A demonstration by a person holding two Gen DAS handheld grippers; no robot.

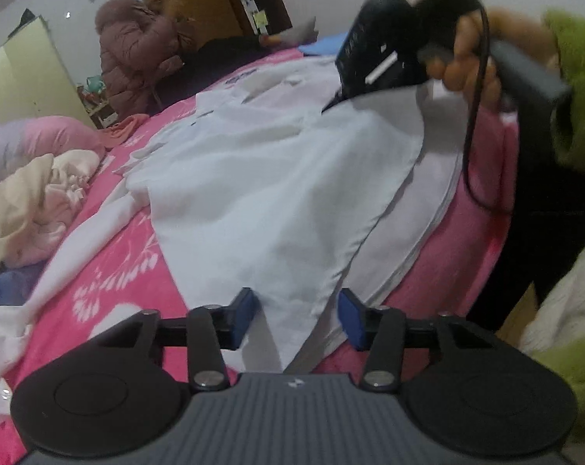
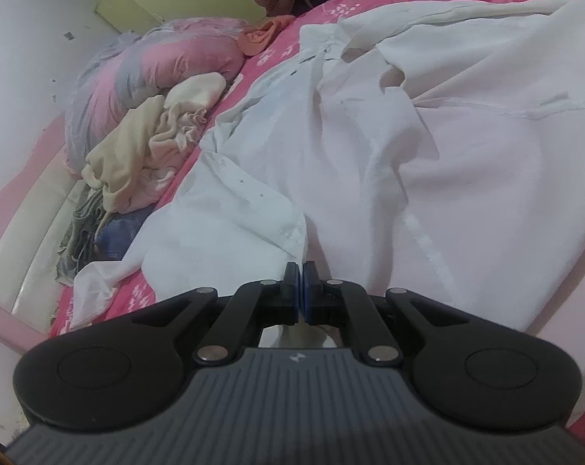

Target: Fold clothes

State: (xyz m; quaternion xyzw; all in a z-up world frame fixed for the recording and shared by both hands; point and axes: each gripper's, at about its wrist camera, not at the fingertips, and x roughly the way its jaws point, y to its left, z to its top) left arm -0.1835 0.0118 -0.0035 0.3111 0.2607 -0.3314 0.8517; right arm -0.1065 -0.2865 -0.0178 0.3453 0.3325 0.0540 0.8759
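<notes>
A white garment (image 1: 253,193) lies spread over the pink floral bedspread (image 1: 110,263). Its near corner runs down between the blue pads of my left gripper (image 1: 298,306), which stands open just above it; the pads do not press the cloth. In the right wrist view the same garment (image 2: 447,174) fills the right half, and a folded hem leads straight into my right gripper (image 2: 301,271), shut on that edge. From the left wrist view the right gripper (image 1: 329,105) shows at the garment's far side, held by a hand (image 1: 470,54) in a green sleeve (image 1: 575,77).
A pink pillow (image 1: 40,139) and a heap of cream clothes (image 1: 28,201) lie at the left of the bed. A person in a mauve padded jacket (image 1: 137,58) sits at the far end. A pale green cabinet (image 1: 21,73) stands against the wall.
</notes>
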